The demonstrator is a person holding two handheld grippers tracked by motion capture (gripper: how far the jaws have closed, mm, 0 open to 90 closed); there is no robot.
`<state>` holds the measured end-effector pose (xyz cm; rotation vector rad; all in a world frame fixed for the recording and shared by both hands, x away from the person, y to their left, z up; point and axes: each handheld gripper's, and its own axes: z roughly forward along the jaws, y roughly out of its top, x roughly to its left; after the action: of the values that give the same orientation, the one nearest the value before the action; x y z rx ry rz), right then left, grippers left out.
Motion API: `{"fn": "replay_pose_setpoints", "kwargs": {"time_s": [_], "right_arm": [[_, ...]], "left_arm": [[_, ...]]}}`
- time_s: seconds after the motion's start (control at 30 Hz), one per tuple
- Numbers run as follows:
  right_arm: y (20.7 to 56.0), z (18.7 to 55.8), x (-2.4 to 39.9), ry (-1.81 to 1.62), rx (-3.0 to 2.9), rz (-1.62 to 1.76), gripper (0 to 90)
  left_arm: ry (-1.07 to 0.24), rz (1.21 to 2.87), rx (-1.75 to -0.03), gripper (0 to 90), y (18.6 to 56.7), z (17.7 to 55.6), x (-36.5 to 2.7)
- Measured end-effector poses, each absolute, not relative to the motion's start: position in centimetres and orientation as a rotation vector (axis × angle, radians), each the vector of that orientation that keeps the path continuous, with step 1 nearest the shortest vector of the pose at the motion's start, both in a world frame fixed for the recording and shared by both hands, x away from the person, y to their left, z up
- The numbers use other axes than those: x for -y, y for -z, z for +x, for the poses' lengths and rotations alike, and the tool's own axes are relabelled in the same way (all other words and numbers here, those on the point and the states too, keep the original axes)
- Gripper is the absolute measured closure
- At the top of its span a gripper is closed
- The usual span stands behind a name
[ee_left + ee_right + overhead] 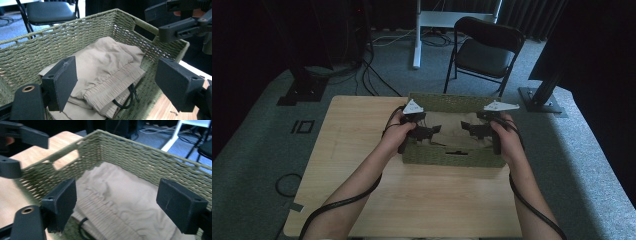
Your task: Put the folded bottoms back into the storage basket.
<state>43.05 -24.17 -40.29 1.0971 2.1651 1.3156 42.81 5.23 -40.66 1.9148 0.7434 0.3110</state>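
Observation:
A green woven basket (pixel 447 157) sits on the wooden table (pixel 362 135), with a folded beige garment (pixel 452 121) inside. In the left gripper view the garment (pixel 105 60) shows a gathered waistband and a black cord (pixel 127 102). My left gripper (pixel 434 131) hovers open over the basket's left half, and its jaws (pixel 117 75) stand wide apart above the cloth with nothing between them. Over the right half hangs my right gripper (pixel 466 129), also open, with its jaws (pixel 115 200) spread above the garment (pixel 120 192). The two grippers face each other across the basket.
A black folding chair (pixel 487 50) stands behind the table, next to a white desk leg (pixel 417 35). Black stand bases (pixel 304 90) (pixel 542 97) flank the table's far corners. The basket wall (pixel 140 157) has a handle slot (pixel 65 160).

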Motion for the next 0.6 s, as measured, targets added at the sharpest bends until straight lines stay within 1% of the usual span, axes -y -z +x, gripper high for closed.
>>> {"fn": "replay_pose_setpoints", "kwargs": {"time_s": [0.17, 0.2, 0.27, 0.3, 0.43, 0.53, 0.6], "right_arm": [[40.3, 41.7, 23.9, -1.35, -2.181, 1.044, 15.6], [40.4, 41.1, 23.7, -1.368, -2.185, 1.03, 14.3], [40.4, 40.8, 23.6, -1.373, -2.186, 1.029, 14.3], [40.5, 40.2, 23.5, -1.382, -2.191, 1.013, 14.2], [40.6, 38.9, 23.4, -1.399, -2.203, 0.977, 14.2], [40.9, 38.0, 23.4, -1.41, -2.211, 0.959, 14.2], [41.1, 37.4, 23.5, -1.404, -2.218, 0.952, 14.2]], "left_arm": [[-0.315, 1.917, -0.713, 18.3, 40.5, 41.7, -5.2], [-0.306, 1.915, -0.7, 18.3, 40.4, 41.0, -5.2], [-0.306, 1.915, -0.7, 18.3, 40.4, 41.0, -5.2], [-0.303, 1.918, -0.671, 18.3, 40.2, 40.0, -5.1], [-0.37, 1.953, -0.652, 18.4, 40.4, 38.8, -5.3], [-0.309, 1.94, -0.645, 18.4, 40.8, 37.8, -5.5], [-0.296, 1.946, -0.633, 18.4, 41.0, 37.2, -5.5]]}}
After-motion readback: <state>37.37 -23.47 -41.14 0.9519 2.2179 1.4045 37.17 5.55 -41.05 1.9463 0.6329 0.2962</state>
